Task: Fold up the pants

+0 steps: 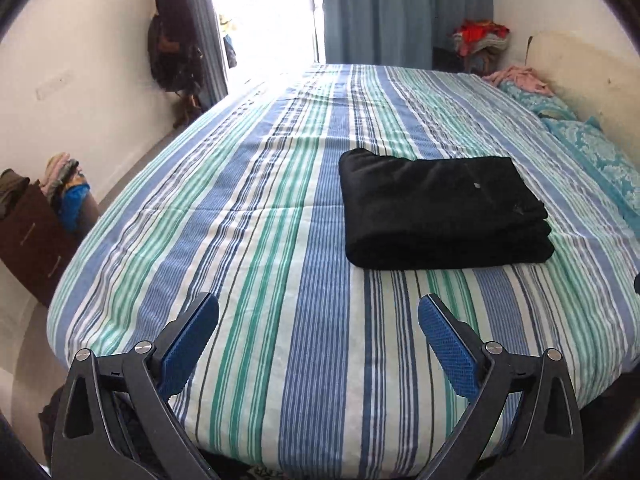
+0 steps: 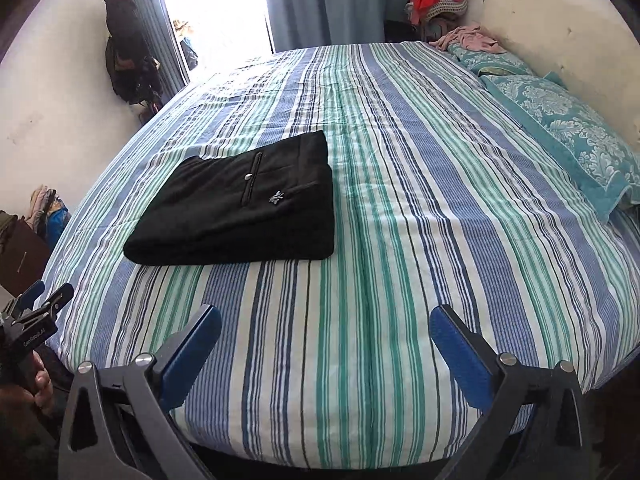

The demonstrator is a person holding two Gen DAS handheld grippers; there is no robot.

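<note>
Black pants lie folded into a compact rectangle on the striped bed. In the right wrist view the pants show a pocket button and a small emblem on top. My left gripper is open and empty, held back near the bed's front edge, to the left of the pants. My right gripper is open and empty, also near the front edge, to the right of the pants. The left gripper also shows at the left edge of the right wrist view, held in a hand.
Teal patterned pillows and a pink cloth lie along the right wall. A clothes pile sits at the far corner. A brown drawer unit with clothes stands at the left. Dark bags hang by the bright doorway.
</note>
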